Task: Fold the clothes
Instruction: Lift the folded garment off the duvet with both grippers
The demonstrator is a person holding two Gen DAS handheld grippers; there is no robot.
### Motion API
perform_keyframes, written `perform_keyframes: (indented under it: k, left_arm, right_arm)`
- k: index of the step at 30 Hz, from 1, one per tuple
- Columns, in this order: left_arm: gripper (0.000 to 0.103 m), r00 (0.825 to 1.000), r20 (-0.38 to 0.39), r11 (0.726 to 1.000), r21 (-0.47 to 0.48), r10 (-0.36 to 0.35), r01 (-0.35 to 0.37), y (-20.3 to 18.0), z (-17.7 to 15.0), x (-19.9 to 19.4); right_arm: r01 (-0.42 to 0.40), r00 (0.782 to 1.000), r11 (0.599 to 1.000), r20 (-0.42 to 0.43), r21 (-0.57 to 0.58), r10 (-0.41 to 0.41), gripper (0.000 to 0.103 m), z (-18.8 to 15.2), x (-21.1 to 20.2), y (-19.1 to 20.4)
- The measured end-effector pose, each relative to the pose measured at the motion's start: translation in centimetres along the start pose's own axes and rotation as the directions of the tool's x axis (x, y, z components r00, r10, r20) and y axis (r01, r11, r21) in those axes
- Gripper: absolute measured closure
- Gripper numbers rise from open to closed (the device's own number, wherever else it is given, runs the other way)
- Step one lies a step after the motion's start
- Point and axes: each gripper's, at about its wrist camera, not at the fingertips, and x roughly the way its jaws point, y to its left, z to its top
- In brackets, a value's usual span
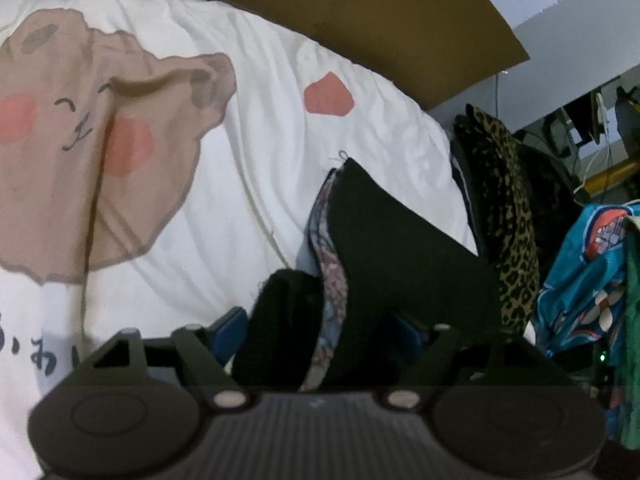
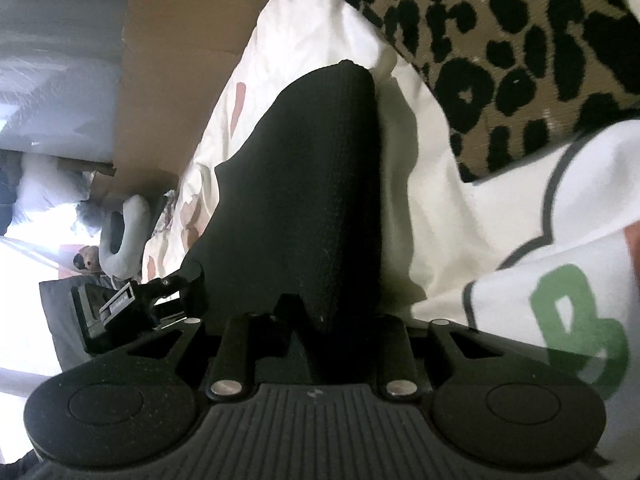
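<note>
A black garment [image 1: 400, 248] with a patterned inner layer [image 1: 332, 280] lies on the white bear-print duvet [image 1: 240, 140]. My left gripper [image 1: 320, 330] is open. Its blue fingers [image 1: 232, 328] stand wide apart on either side of the cloth's near end and do not press it. In the right wrist view the same black garment [image 2: 304, 184] runs away from my right gripper [image 2: 316, 320] and covers its fingertips, so I cannot see the jaws. The left tool's black frame [image 2: 132, 304] sits at the garment's left edge.
A leopard-print garment [image 1: 508, 208] [image 2: 500, 60] lies at the bed's right side, with a teal printed one [image 1: 588, 272] beyond it. A white shirt with a green letter [image 2: 560, 280] is close on the right. Cardboard [image 1: 400, 12] backs the bed. A grey neck pillow [image 2: 124, 236] lies far left.
</note>
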Motion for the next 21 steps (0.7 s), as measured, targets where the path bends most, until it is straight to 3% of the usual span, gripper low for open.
perform_keyframes:
  k: [5, 9, 11, 13, 21]
  left_arm:
    - [0.025, 0.998, -0.001, 0.994, 0.091, 0.056, -0.056, -1.1, 0.1, -0.1]
    - [0.014, 0.993, 0.01, 0.977, 0.179, 0.118, -0.118, -2.1, -0.1, 0.2]
    - [0.015, 0.993, 0.004, 0.977, 0.175, 0.122, -0.121, -2.1, -0.2, 0.5]
    - [0.024, 0.994, 0.001, 0.978, 0.177, 0.111, -0.11, -2.4, -0.2, 0.7]
    - [0.033, 0.993, 0.012, 0.972, 0.201, 0.121, -0.121, -3.4, -0.3, 0.1]
  right_arm:
    - [0.002, 1.0, 1.0, 0.003, 0.0, -0.002, 0.079, -0.2, 0.1, 0.0]
    - [-0.002, 1.0, 1.0, -0.001, 0.002, 0.002, 0.079, -0.2, -0.1, -0.3]
    - [-0.002, 1.0, 1.0, -0.002, 0.003, 0.002, 0.079, -0.2, 0.0, -0.4]
    - [-0.002, 1.0, 1.0, -0.003, 0.002, 0.002, 0.079, -0.1, 0.0, -0.4]
    - [-0.007, 1.0, 1.0, -0.005, -0.005, 0.007, 0.079, -0.1, 0.0, -0.6]
